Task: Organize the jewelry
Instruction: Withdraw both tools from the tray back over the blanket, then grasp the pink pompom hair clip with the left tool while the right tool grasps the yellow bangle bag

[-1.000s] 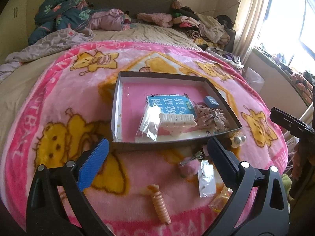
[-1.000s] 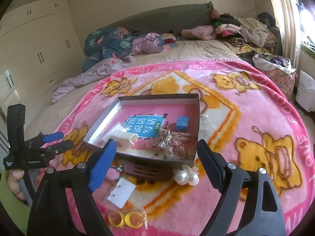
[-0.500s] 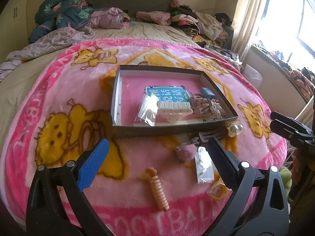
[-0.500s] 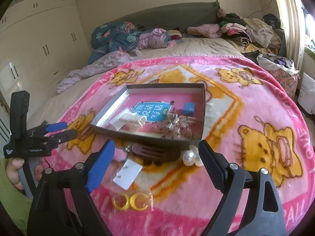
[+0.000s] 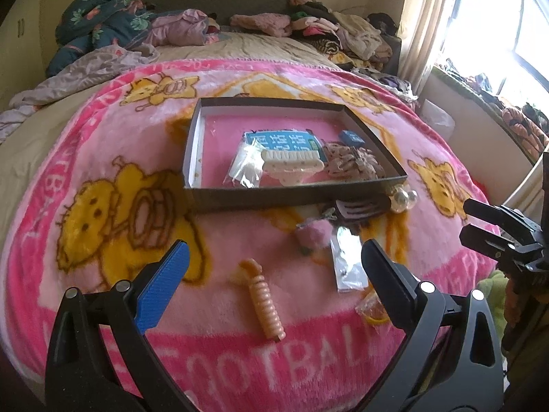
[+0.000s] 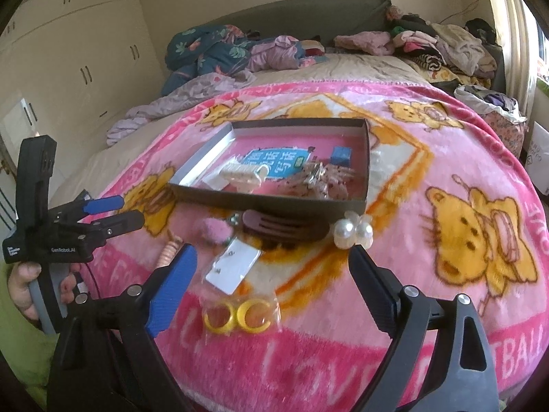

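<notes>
Left gripper (image 5: 274, 271): matte black angular frame, two fingers; one finger faced with a ribbed blue pad (image 5: 163, 286), the other plain black. Round silver screw heads sit behind each finger.

Right gripper (image 6: 271, 279): same black build, blue pad (image 6: 171, 290) on one finger, silver screws behind.

Left handle: grey grip, white lettering on the black body. Hand (image 6: 25, 281): bare skin, green sleeve behind it.

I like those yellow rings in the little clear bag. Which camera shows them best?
The right wrist view: the yellow rings lie side by side in full sight on the blanket. In the left wrist view the left gripper finger hides most of them; only a yellow sliver shows.
</notes>
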Motion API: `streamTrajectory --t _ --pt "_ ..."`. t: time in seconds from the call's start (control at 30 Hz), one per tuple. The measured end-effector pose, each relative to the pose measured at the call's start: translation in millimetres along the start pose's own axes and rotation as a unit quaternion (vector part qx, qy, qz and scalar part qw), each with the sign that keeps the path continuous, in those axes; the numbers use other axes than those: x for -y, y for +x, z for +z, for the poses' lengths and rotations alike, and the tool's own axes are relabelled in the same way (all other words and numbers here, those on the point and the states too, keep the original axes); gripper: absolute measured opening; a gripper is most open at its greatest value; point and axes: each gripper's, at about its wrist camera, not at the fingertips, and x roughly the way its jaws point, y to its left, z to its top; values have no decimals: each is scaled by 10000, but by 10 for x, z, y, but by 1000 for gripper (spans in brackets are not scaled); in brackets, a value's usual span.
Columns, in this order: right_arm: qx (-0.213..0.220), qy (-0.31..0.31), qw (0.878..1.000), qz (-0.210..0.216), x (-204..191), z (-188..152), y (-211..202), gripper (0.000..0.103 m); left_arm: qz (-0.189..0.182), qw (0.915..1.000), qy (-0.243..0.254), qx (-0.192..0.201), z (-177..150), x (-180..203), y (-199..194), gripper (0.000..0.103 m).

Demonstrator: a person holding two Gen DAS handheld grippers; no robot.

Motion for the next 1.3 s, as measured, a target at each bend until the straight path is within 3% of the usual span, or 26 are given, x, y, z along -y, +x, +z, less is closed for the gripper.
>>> streamTrajectory --t 0.7,1.3 --pt "-494 -303 9982 143 -157 -396 284 93 207 9990 250 -312 -237 32 181 93" --pt "-932 -666 9932 208 -404 -604 745 93 156 9954 751 -566 -32 208 624 93"
